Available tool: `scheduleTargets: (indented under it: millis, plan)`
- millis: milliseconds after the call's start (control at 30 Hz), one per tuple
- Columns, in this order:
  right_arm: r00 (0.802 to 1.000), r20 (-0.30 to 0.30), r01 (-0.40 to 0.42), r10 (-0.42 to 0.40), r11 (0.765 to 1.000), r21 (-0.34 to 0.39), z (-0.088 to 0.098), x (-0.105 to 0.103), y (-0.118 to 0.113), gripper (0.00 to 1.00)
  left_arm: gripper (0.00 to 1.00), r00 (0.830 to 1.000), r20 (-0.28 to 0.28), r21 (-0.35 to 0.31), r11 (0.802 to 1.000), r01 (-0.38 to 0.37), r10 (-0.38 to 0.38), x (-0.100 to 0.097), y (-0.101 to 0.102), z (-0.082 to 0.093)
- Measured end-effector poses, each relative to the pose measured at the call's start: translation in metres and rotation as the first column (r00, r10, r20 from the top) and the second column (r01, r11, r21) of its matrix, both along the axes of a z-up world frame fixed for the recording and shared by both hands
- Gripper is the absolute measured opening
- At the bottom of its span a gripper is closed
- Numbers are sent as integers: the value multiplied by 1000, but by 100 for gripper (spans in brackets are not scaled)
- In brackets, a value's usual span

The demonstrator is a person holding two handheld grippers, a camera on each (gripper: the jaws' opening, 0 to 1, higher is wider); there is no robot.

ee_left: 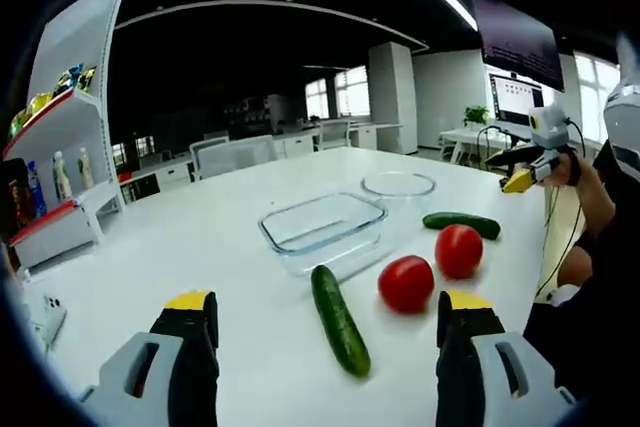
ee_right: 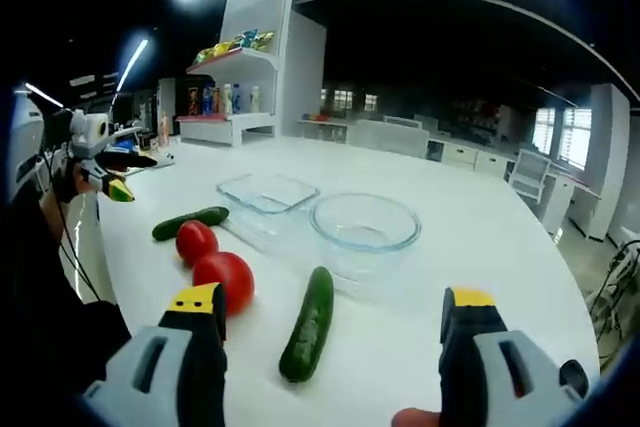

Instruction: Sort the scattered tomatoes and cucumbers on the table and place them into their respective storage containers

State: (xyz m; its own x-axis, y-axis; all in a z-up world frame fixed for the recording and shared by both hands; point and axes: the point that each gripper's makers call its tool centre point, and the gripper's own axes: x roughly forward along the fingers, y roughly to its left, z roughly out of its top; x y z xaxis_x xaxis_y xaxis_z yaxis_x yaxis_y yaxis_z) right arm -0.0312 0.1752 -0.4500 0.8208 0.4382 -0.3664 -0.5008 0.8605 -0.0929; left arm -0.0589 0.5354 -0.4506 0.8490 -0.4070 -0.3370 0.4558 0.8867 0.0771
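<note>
Nothing sorted yet, as far as you can see. Both containers look empty: the rectangular glass dish [ee_left: 322, 224] and the round glass bowl [ee_right: 364, 222] sit side by side around the middle of the tabletop [ee_left: 200, 247], w/ no veg inside either.

All four pieces lie loose on the tabletop, toward the edge nearest you. The two tomatoes [ee_left: 407, 283] [ee_left: 459, 250] are just beside each other. One cucumber [ee_left: 339, 320] lies next to them, close to the dish; the other cucumber [ee_left: 461, 223] sits a bit farther along, beyond the tomatoes, near the side edge.

Your left gripper [ee_left: 328, 332] has its jaws spread wide, holding nothing. Your right gripper [ee_right: 333, 327]: same, jaws apart and empty, hovering above the tabletop over the near cucumber.

So 0 of 4 done. Left to do: 2 tomatoes into one container, 2 cucumbers into the other. Can't tell from here which container is meant for which.
</note>
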Motion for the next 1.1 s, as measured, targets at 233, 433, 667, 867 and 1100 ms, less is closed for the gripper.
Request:
scheduleTargets:
  millis: [233, 433, 667, 867, 1100]
  plan:
    - [1000, 17, 22, -22, 1000, 6, 5, 1, -7, 84, 89, 1000, -25, 34, 999, -12, 13, -1, 3, -10]
    - [1000, 22, 14, -14, 1000, 9, 6, 1, -3, 84, 84, 1000, -15, 24, 1000, -10, 11, 0, 2, -6]
    - [1000, 26, 17, -17, 1000, -3, 6, 0, -5, 84, 81, 1000, -7, 66, 997, -30, 30, 3, 4, -8]
    - [999, 28, 27, -27, 1000, -4, 7, 0, -8, 87, 81, 1000, -1, 57, 998, -24, 24, 4, 1, -5]
    - [999, 34, 30, -29, 1000, -4, 8, -1, -9, 87, 80, 1000, 2, 66, 997, -26, 26, 6, -1, -5]
